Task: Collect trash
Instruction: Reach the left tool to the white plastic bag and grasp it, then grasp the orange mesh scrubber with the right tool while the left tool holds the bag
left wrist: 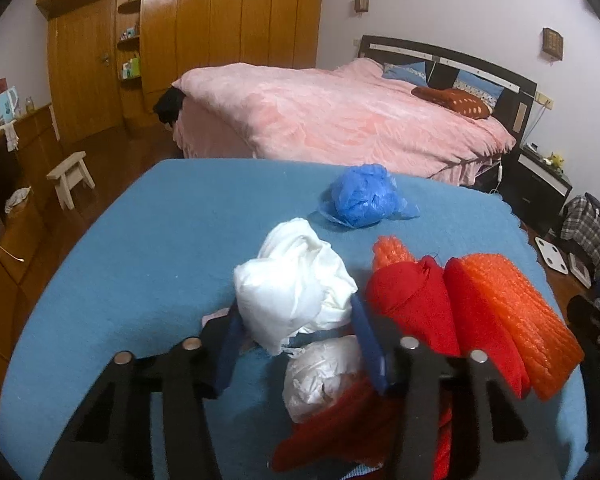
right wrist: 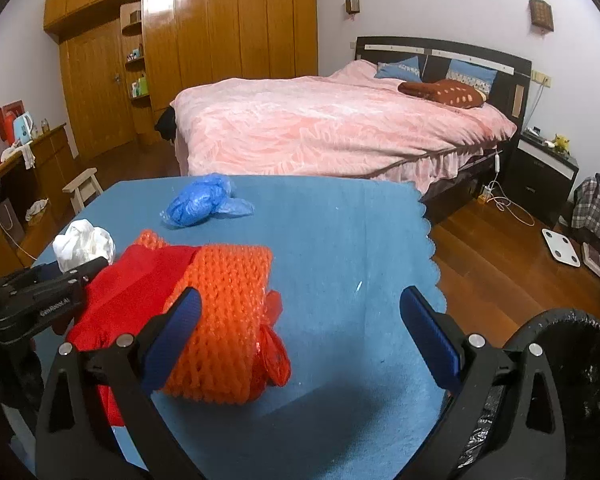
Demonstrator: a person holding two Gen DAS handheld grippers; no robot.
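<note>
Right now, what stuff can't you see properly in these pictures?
- Bin: right view, cut off by the picture's corner; its inside is too dark to see.
- Crinkly white bag: left view, partly behind the left claw, which closes on the white wad.
- Shelf items: too small to name.

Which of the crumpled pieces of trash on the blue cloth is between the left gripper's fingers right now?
The white crumpled wad. It sits between the left gripper's blue pads, while the blue plastic bag lies farther back, untouched, and the orange mesh lies off to the right.
</note>
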